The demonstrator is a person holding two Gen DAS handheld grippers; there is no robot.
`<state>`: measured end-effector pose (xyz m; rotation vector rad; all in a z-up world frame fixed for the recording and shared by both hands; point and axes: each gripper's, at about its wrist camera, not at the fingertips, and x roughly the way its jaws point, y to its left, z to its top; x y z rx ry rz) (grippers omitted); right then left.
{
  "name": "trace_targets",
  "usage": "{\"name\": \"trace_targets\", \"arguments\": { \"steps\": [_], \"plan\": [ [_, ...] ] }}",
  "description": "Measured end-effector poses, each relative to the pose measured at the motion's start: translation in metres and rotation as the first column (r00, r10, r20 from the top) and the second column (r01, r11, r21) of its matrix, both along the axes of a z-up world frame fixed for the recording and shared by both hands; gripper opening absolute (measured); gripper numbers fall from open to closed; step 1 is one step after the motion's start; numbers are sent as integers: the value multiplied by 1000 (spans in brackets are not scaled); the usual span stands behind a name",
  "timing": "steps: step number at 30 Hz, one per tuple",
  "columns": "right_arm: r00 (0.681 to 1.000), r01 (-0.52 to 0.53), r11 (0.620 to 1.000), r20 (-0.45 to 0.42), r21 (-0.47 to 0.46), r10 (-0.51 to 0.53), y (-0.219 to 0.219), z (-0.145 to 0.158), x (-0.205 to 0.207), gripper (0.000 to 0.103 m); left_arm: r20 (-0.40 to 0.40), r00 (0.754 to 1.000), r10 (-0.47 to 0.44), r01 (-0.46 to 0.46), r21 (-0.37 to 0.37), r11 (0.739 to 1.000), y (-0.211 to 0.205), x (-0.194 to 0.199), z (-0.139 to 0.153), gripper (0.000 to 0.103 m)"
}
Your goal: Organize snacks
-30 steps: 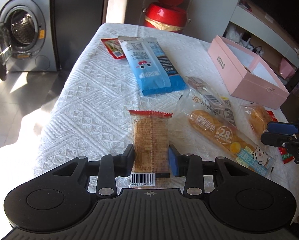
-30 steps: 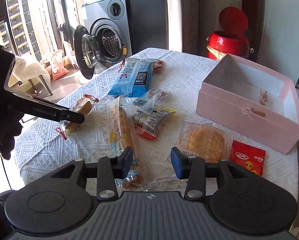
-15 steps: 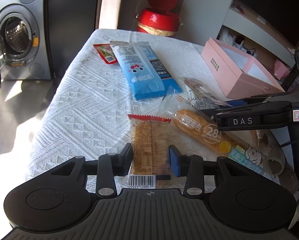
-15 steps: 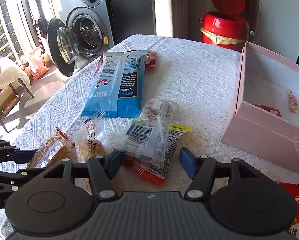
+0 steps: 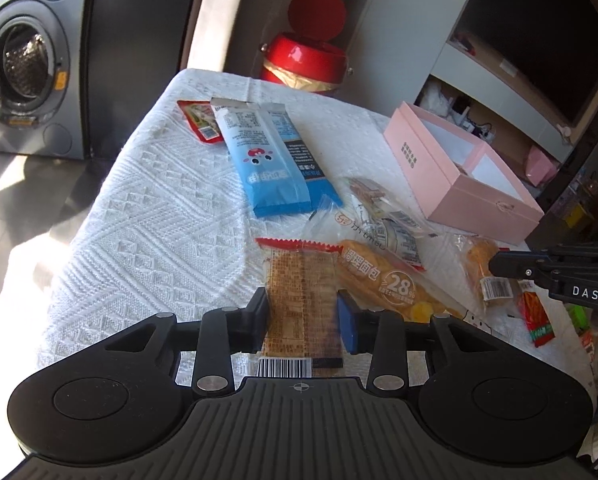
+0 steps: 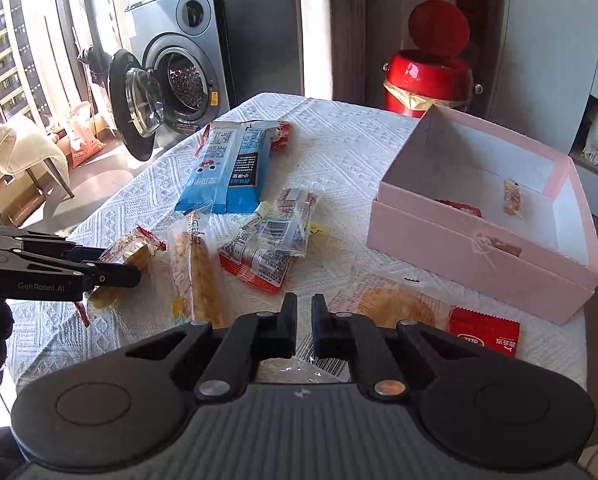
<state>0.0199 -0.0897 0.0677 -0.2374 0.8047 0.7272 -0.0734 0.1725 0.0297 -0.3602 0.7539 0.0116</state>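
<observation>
My left gripper (image 5: 302, 314) is shut on a brown biscuit packet (image 5: 301, 284) with a red serrated top, held over the white tablecloth (image 5: 159, 216); it also shows in the right wrist view (image 6: 133, 250). My right gripper (image 6: 304, 320) is nearly shut near the table's front edge; a clear wrapper edge lies under its jaws, and I cannot tell whether it is gripped. A round pastry packet (image 6: 391, 304) lies just to its right. The open pink box (image 6: 483, 216) holds a few small snacks.
A long bread packet (image 6: 197, 268), a blue packet (image 6: 227, 164), a pile of clear wrapped snacks (image 6: 279, 236) and a red sachet (image 6: 485, 336) lie on the cloth. A red bin (image 6: 427, 76) and an open washing machine (image 6: 171, 88) stand beyond the table.
My right gripper pulled back toward the front edge and its jaws closed from wide open to nearly shut. My left gripper keeps holding the biscuit packet.
</observation>
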Motion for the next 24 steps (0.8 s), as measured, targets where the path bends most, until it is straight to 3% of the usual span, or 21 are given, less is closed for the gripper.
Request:
{"name": "trace_targets", "arguments": {
  "steps": [3, 5, 6, 7, 12, 17, 18, 20, 24],
  "plan": [
    [999, 26, 1000, 23, 1, -26, -4, 0, 3, 11, 46, 999, 4, -5, 8, 1000, -4, -4, 16, 41],
    [999, 41, 999, 18, 12, -41, 3, -2, 11, 28, 57, 998, -2, 1, 19, 1000, -7, -4, 23, 41],
    [999, 48, 998, 12, 26, -49, 7, -2, 16, 43, 57, 998, -6, 5, 22, 1000, -9, -4, 25, 41],
    [998, 61, 997, 4, 50, -61, 14, -1, 24, 52, 55, 998, -9, 8, 22, 1000, -10, -4, 25, 41],
    [999, 47, 996, 2, 70, -47, 68, 2, 60, 52, 40, 999, -26, 25, 16, 1000, -14, -3, 18, 41],
    [996, 86, 994, 21, -69, -85, 123, -23, 90, 52, 37, 999, -37, 37, 4, 999, -12, -9, 14, 41],
    [995, 95, 991, 2, -98, -95, 128, -31, 95, 51, 38, 999, -37, 37, 0, 999, -11, -10, 14, 41],
    [993, 99, 987, -47, -129, -106, 128, -40, 100, 38, 40, 999, -37, 37, -6, 999, -10, -13, 14, 41],
    [994, 67, 996, -87, -58, -72, 97, -27, 80, 35, 40, 996, -81, 82, -12, 997, -20, -12, 13, 41]
  ]
}}
